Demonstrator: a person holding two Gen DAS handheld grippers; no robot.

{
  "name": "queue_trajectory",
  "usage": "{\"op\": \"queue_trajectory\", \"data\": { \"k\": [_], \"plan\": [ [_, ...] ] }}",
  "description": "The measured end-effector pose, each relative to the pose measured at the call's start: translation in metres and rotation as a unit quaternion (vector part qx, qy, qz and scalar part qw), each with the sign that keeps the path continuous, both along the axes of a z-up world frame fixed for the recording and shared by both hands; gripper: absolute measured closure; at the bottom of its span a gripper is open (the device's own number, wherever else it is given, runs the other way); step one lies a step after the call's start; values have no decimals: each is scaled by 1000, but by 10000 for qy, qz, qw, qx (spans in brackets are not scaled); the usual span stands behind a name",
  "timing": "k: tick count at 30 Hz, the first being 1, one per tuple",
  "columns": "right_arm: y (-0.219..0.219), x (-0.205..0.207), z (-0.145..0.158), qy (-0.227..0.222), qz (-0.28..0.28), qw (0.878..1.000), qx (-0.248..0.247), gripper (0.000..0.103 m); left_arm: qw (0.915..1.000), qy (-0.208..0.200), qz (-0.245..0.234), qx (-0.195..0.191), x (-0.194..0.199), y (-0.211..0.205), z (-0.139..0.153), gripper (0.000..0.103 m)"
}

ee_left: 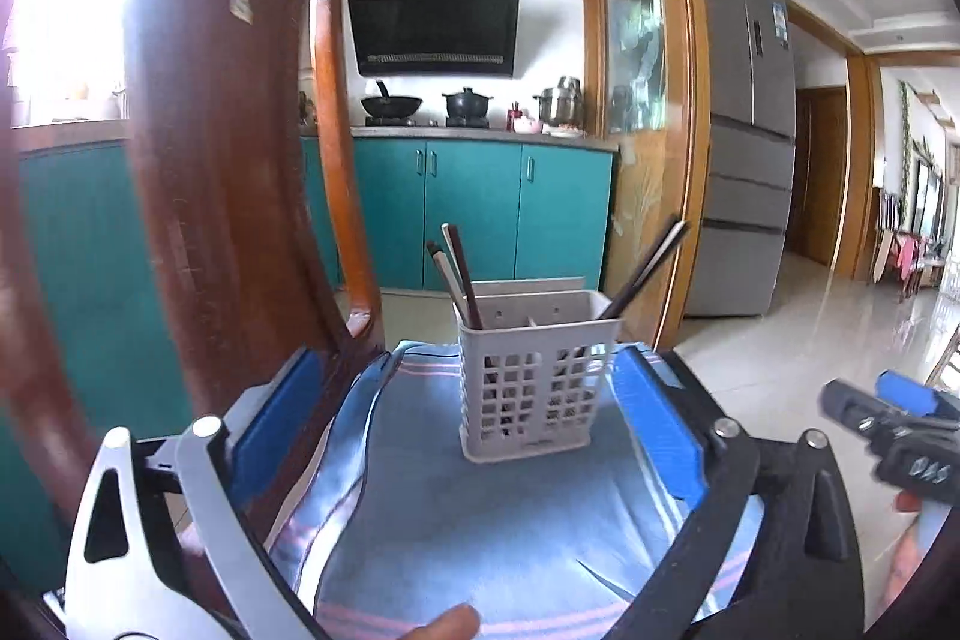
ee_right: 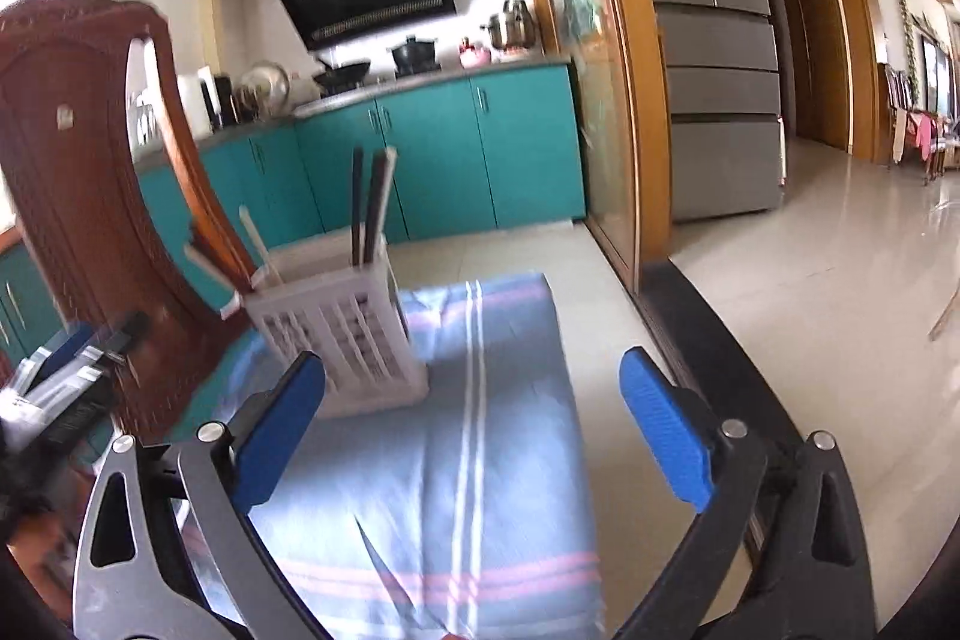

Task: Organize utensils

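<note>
we find the utensil holder [ee_left: 536, 381] upright on the striped cloth [ee_left: 510, 520], chopsticks [ee_left: 459, 274] standing in it. left gripper [ee_left: 474, 421] spread wide, empty, holder beyond its fingertips. right gripper [ee_right: 474, 427] likewise wide, empty.

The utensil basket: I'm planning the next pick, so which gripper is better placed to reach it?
Left, probably. The left gripper is open with the basket centred between its fingers. The right gripper, also open, has the basket off to its left, facing bare cloth.
</note>
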State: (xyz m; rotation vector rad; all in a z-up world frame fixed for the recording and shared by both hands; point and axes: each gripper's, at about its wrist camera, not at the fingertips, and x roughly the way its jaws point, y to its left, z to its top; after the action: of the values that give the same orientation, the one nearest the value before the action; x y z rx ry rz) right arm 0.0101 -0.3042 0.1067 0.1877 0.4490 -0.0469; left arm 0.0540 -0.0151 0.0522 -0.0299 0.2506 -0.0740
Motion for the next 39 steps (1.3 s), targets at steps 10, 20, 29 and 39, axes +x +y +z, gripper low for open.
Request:
{"op": "queue_trajectory", "data": {
  "k": [10, 20, 29, 39],
  "plan": [
    [30, -84, 30, -572, 147, 9968, -535, 3, 9997, -140, 18, 183, -87, -1, 24, 4],
    [51, -135, 42, -801, 338, 9922, -899, 3, 9993, -258, 20, 271, -132, 4, 37, 4],
    [67, -156, 51, -945, 394, 9883, -1126, 3, 9995, -265, 40, 175, -149, 10, 37, 4],
    [74, -160, 53, -962, 408, 9876, -1175, 3, 9997, -210, 84, 125, -152, 18, 33, 4]
  ]
}}
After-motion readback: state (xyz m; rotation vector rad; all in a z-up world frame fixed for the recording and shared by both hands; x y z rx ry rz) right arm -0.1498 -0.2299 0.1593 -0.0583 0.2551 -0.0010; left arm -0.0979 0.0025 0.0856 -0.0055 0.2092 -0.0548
